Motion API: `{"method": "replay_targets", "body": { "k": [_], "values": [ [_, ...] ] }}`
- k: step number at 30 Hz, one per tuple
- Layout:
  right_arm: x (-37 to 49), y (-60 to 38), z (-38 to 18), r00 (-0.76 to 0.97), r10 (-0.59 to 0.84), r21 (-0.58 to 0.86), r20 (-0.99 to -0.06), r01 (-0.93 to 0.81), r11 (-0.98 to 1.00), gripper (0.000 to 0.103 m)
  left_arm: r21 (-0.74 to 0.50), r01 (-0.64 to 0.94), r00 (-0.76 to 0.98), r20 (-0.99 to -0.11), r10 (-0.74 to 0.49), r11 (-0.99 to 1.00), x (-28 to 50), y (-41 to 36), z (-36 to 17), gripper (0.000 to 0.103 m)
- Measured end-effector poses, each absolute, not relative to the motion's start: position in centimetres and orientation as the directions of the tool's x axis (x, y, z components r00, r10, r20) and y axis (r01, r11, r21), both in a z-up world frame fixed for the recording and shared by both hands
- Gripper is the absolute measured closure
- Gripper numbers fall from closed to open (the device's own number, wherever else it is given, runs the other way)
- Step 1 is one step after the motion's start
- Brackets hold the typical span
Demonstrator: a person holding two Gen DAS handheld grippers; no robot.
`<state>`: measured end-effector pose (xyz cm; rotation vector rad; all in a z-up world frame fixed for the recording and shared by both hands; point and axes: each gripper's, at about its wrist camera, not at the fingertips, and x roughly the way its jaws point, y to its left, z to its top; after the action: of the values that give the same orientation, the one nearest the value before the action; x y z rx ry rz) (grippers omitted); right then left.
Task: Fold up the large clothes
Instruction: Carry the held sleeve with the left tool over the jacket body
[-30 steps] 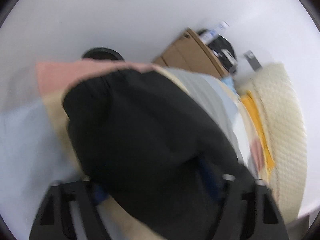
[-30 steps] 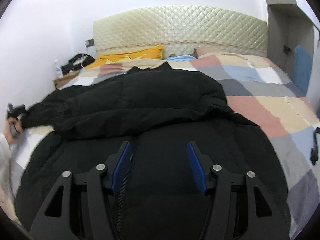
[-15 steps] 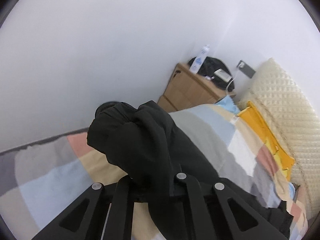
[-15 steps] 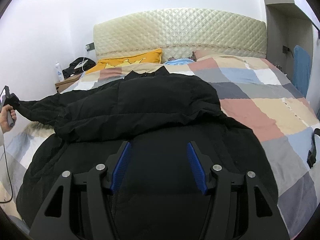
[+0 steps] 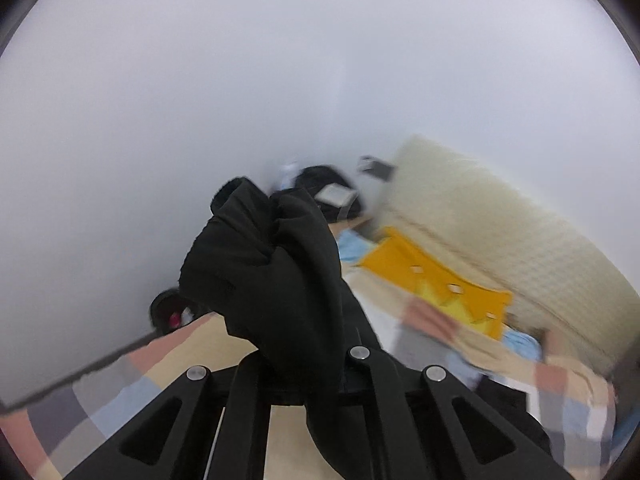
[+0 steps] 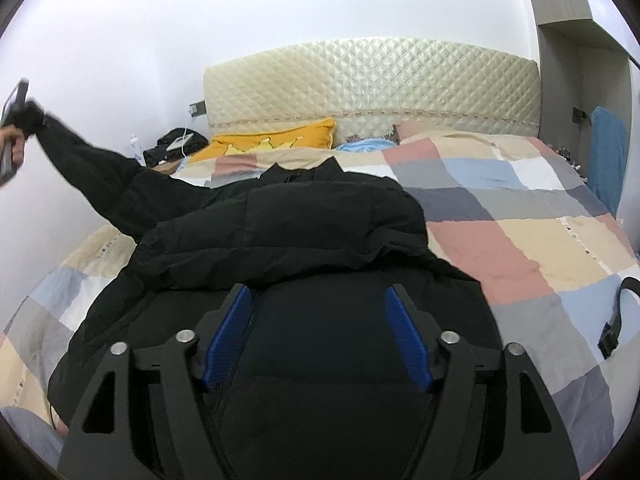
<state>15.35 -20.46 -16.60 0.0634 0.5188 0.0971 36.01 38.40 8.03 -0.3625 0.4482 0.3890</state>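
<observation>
Left gripper is clamped on the black jacket sleeve cuff, lifted off the bed. Right gripper hangs wide open, jacket body right below. I'd swing the sleeve across the chest, keeping it taut.

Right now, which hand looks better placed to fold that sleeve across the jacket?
Left. The left gripper is shut on the sleeve, lifted off the bed. The right gripper hangs open over the black puffer jacket, holding nothing.
</observation>
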Motion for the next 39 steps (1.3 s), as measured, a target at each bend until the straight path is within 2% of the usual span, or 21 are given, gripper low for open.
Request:
{"method": "replay_targets", "body": {
  "k": [7, 11, 15, 19, 27, 39],
  "values": [
    [12.1, -23.7, -15.4, 0.89, 0.127, 0.1, -0.438, -0.092, 0.991, 0.024, -0.165, -0.223, 0.912, -0.382, 0.146, 0.961, 34.2, 24.4, 16.8, 0.099],
    [11.0, -25.8, -15.0, 0.893, 0.142, 0.124, -0.427, -0.098, 0.987, 0.024, -0.132, -0.13, 0.935, -0.346, 0.078, 0.983, 34.1, 16.9, 19.8, 0.099],
    [9.7, -27.5, -14.3, 0.912, 0.13, 0.125, -0.388, -0.088, 0.988, 0.024, -0.088, -0.051, 0.929, -0.369, 0.015, 0.995, 35.1, 10.5, 20.8, 0.099],
    [9.8, -28.9, -14.4, 0.911, 0.128, 0.144, -0.392, -0.077, 0.987, 0.024, -0.033, 0.007, 0.918, -0.396, -0.019, 0.999, 35.7, 5.2, 20.5, 0.099],
    [8.9, -31.6, -13.5, 0.925, 0.14, 0.192, -0.352, -0.075, 0.979, 0.023, -0.039, 0.157, 0.892, -0.423, -0.159, 0.987, 36.2, -2.6, 16.5, 0.099],
    [9.8, -33.9, -14.0, 0.92, 0.152, 0.244, -0.361, -0.064, 0.968, 0.023, -0.14, 0.323, 0.769, -0.537, -0.346, 0.936, 39.2, -15.0, 1.8, 0.099]
  ]
}}
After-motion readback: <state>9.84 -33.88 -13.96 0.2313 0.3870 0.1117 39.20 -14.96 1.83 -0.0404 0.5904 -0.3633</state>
